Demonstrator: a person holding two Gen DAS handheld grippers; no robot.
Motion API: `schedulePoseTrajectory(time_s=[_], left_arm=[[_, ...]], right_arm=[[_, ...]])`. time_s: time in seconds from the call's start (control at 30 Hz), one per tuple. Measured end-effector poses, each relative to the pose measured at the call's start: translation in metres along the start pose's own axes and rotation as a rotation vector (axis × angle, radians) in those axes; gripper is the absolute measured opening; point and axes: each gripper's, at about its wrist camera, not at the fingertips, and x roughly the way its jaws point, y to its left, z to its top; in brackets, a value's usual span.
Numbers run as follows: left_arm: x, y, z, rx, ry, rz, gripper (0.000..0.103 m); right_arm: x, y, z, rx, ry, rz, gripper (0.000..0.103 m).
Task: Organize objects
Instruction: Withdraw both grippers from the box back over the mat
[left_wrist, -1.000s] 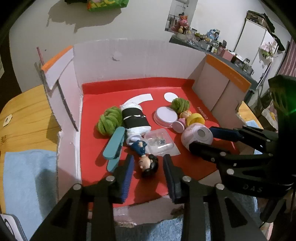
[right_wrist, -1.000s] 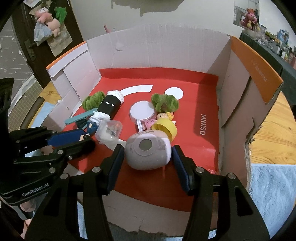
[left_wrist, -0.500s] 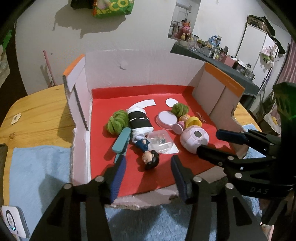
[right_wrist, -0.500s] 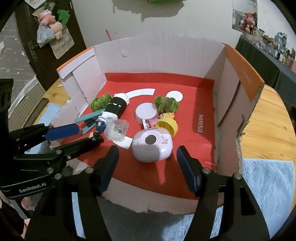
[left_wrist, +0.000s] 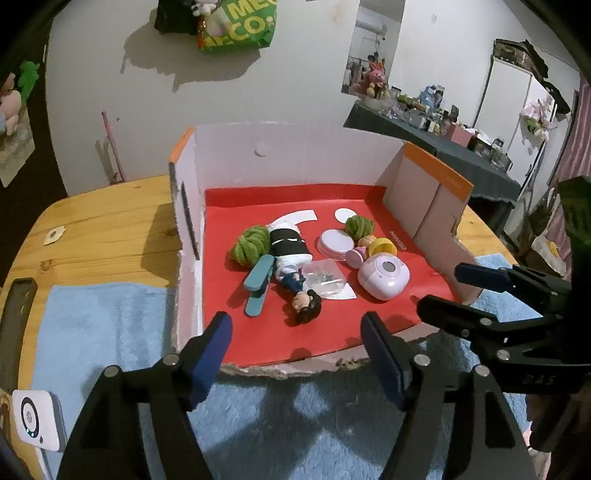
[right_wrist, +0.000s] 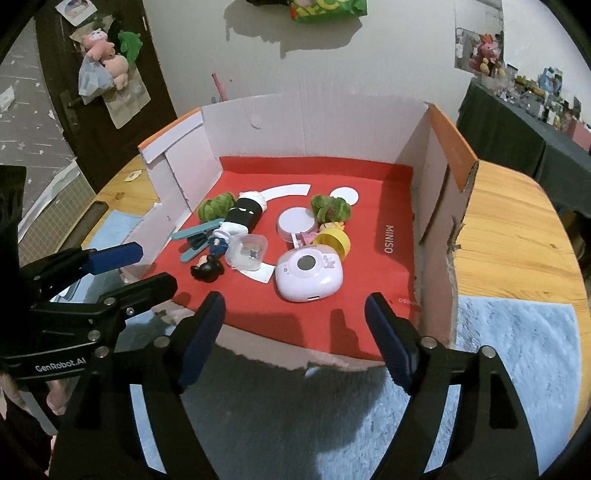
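Lying on the red floor of the box (left_wrist: 428, 192), the toys form one loose cluster: a pink camera (right_wrist: 309, 271) nearest the torn front edge, a yellow ring (right_wrist: 334, 240) and a white lid (right_wrist: 296, 222) just behind it, a clear case (right_wrist: 246, 252) to its left, then a figurine (left_wrist: 291, 266) stretched out with its dark head (left_wrist: 307, 305) toward the front, two teal sticks (left_wrist: 259, 286) beside it, and a green pom-pom (left_wrist: 250, 244) at the far left of the group. A second pom-pom (right_wrist: 330, 207) sits behind the lid.

The right wrist view shows the box's right wall from inside, the MINISO print on the floor, the bare wood of the table (right_wrist: 517, 229) to the right, and a dark door with plush toys hanging on it. The left wrist view instead shows the table's left side, a blue towel (left_wrist: 99, 332) under the box's front, a small white device (left_wrist: 35, 419) at the lower left corner, and a cluttered shelf far back on the right.

The left gripper (left_wrist: 295, 347) points down at the box's front edge; its jaws have just been opening and stand wide with nothing between them. The right gripper (right_wrist: 293, 325) is tilted down likewise, just in front of the camera, its jaws also just opened wide and empty. Each gripper appears at the edge of the other's view, side by side.
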Motion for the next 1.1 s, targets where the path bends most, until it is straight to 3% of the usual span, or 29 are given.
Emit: schedulePoseTrajectory(time_s=[0.4,0.83,1.1], left_arm=[[-0.013,0.002,-0.01,-0.025,-0.011,0.008,0.079],[-0.028,0.001,-0.022,-0.041,-0.059,0.029,0.103],[-0.031,0.001,-0.033,-0.048,-0.068,0.048,0.103]], right_arm=[[-0.019,0.006,-0.01,-0.002,-0.033,-0.006,0.084],[-0.039,0.012,-0.023,0.007,-0.064,-0.016,0.088],[-0.039,0.015,-0.034,0.01,-0.059,-0.029,0.088]])
